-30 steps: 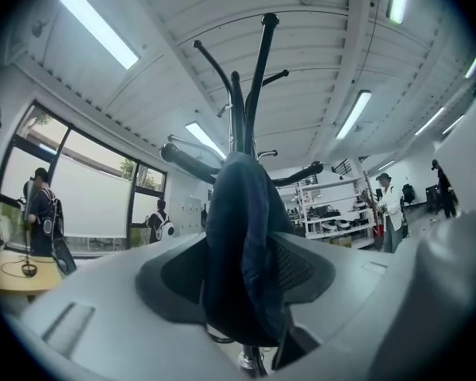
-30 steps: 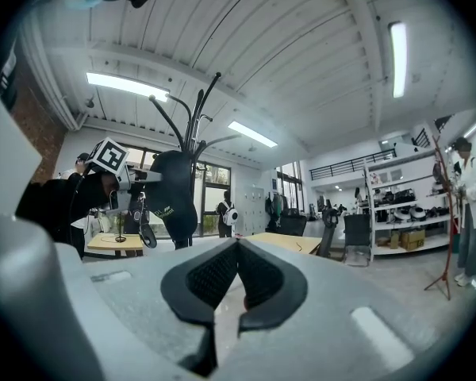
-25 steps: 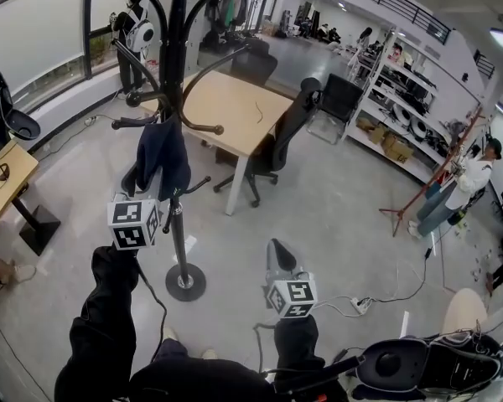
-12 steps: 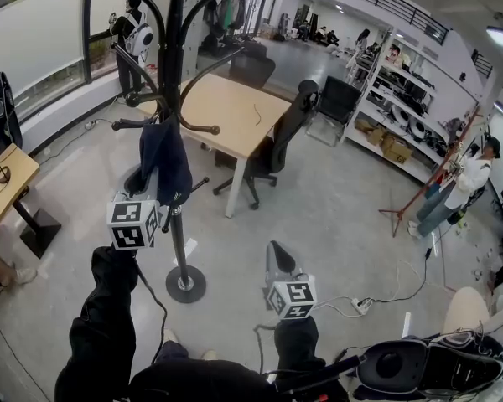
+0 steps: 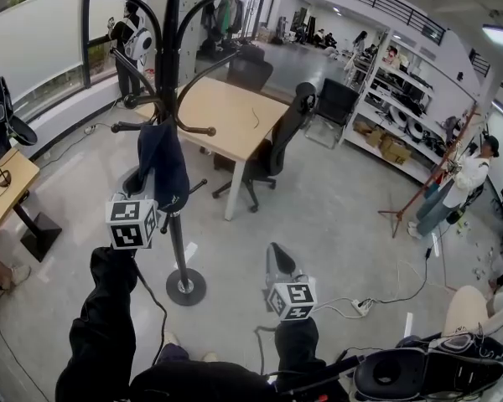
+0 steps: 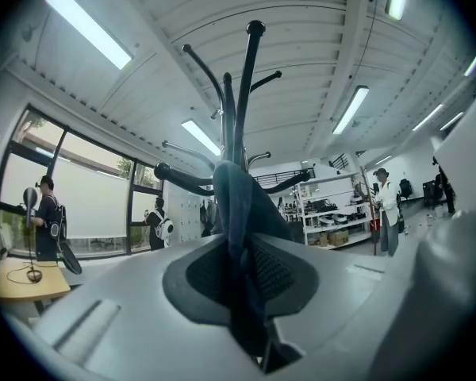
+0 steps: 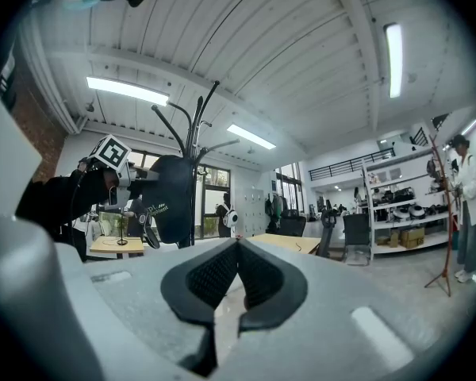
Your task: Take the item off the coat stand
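Closing until just now, the jaws of the left gripper (image 6: pixel 239 248) stand nearly together and clamp a fold of the dark blue garment (image 5: pixel 164 164), the cloth running between the pads. The right gripper (image 7: pixel 236 264), held low and well apart from the stand, has its jaws together on nothing. The garment hangs from a lower hook of the coat stand (image 5: pixel 171 65), not yet lifted off; with the grip made, raising it clear of the hook is the likely next step. Beyond stands a wooden worktop (image 5: pixel 235 111).
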The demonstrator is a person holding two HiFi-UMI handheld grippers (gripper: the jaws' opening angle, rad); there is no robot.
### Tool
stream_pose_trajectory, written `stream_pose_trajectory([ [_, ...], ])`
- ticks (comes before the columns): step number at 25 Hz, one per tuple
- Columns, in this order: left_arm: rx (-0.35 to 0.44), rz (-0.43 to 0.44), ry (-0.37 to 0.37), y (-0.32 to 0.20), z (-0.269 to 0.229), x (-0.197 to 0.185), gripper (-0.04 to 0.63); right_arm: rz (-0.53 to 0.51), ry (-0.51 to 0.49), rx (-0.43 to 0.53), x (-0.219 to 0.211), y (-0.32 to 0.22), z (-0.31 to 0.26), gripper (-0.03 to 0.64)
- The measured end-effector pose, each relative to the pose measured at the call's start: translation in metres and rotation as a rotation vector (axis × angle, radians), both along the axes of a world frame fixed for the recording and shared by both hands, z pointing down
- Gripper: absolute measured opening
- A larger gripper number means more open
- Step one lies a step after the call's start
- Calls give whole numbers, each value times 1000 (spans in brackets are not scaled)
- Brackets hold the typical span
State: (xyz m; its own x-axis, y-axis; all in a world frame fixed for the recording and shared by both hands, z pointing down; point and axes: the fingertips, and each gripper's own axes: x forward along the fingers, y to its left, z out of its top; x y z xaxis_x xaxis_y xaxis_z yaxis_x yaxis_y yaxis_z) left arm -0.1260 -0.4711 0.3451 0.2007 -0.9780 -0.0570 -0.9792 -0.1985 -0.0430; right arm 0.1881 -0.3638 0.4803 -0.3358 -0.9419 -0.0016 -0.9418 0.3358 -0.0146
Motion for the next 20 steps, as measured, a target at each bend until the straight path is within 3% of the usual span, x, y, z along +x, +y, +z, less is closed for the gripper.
stream_pose_trajectory([
  [20,-6,-14,-5,16,-19,-6,40,-2,-13,12,1,6,3,2],
])
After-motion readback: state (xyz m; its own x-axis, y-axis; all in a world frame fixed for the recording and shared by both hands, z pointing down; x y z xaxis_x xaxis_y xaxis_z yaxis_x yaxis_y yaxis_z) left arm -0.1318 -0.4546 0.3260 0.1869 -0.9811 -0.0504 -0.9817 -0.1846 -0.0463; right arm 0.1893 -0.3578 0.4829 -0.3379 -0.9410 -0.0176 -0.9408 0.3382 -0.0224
